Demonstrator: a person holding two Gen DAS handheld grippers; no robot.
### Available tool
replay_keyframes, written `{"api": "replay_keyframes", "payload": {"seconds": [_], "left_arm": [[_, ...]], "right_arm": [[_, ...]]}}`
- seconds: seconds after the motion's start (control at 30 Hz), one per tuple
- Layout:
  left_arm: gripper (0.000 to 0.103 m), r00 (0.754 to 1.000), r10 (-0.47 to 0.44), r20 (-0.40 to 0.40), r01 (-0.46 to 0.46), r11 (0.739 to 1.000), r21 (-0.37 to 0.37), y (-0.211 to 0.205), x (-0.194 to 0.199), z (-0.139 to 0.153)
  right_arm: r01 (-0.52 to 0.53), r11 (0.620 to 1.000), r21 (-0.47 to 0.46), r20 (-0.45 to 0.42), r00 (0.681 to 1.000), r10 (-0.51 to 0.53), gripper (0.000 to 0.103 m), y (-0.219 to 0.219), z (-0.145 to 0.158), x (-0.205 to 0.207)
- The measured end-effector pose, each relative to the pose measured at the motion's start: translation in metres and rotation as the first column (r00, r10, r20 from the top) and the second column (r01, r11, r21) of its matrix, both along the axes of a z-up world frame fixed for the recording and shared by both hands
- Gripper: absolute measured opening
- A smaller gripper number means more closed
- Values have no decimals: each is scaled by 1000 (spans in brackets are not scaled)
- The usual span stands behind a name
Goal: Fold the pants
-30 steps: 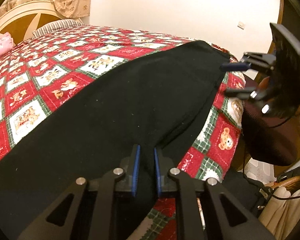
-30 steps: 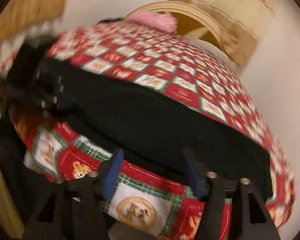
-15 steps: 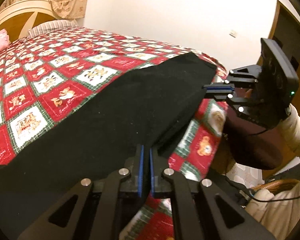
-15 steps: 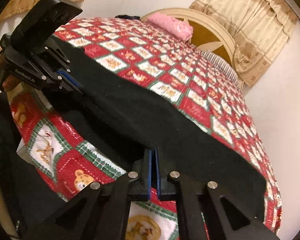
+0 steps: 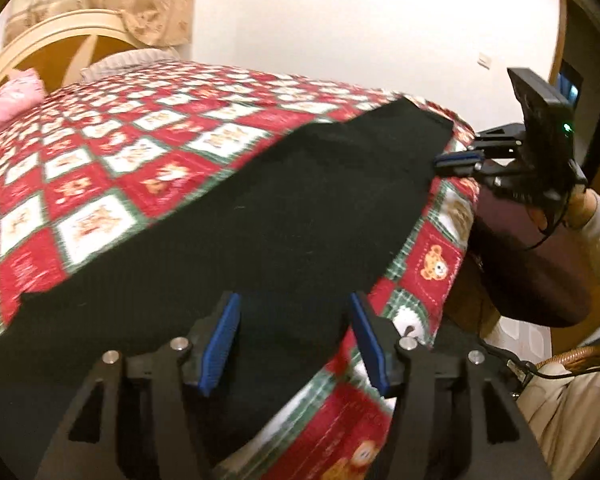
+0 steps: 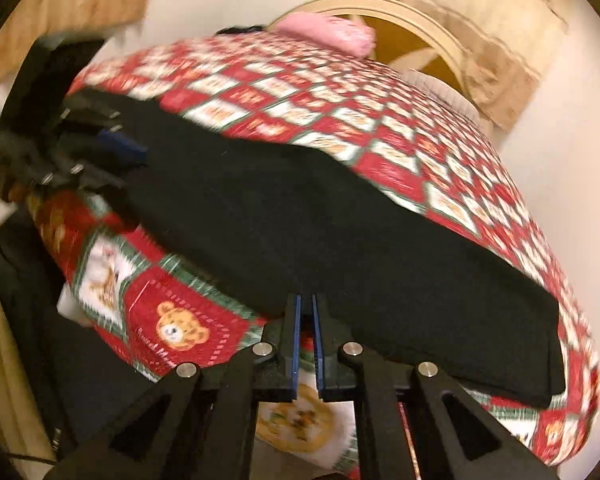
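The black pants point(image 5: 236, 240) lie flat along the near edge of the quilt point(image 5: 112, 168); they look soft and limp, likely to sag anywhere unsupported, so the near hem is best pinched at two spread points. The left gripper point(image 5: 294, 344) tilts down over that hem, jaws opening with cloth between but unpinched. The right gripper point(image 6: 306, 344) is angled down likewise and closed at the hem; whether it nips cloth I cannot tell.

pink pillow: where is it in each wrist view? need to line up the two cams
Left wrist view: the pink pillow sits at the far left edge, just below the arched headboard.
Right wrist view: it lies at top centre, at the far end of the bed, left of the headboard arch.
Shared landmark: the black pants lying along the near edge of the red checked bedspread.
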State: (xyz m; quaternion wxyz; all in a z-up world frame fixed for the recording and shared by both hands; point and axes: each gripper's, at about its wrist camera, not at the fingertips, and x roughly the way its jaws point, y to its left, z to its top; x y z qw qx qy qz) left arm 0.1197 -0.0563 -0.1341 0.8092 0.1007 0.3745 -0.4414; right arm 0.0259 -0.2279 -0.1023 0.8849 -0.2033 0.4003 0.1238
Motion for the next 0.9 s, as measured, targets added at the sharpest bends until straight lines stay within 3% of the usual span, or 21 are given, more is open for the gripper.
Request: {"api": "replay_keyframes", "payload": {"seconds": [0.13,0.2,0.3,0.43,0.5,0.53,0.57,0.6,0.7,0.77,0.9], "left_arm": [[65,997,61,-37,-59,997,53,16,10,-20],[64,997,67,-31,-66,997,41,22,9,-26],[65,997,74,-27,-73,997,27,28,5,-23],[65,991,135,15,-136,991,17,46,7,-11],[65,984,175,22,-175,984,15,57,14,-9],[68,980,199,22,-199,980,13,64,20,-10],[71,975,222,23,-223,975,12,70,22,-10],[72,969,246,24,-247,969,10,77,25,-10],[73,958,287,5,-287,958,-11,90,32,-12],[76,951,309,-12,-309,951,-19,95,35,-16],[76,943,333,-25,-333,943,-7,95,39,-25]], "right_arm": [[134,987,84,39,990,-137,6,-38,11,10],[220,968,122,38,973,-226,6,-61,11,19],[353,929,112,-13,935,-353,7,-93,-4,30],[407,875,261,-63,912,-406,9,-125,5,26],[440,853,278,-3,889,-458,31,-137,19,17],[468,828,308,14,868,-496,40,-148,27,13],[499,799,334,18,845,-535,57,-158,31,10],[537,759,367,23,811,-585,62,-173,36,6],[619,685,384,25,735,-678,62,-198,36,-1],[626,672,395,4,730,-683,58,-210,33,4],[643,655,397,-30,722,-691,12,-219,25,12]]}}
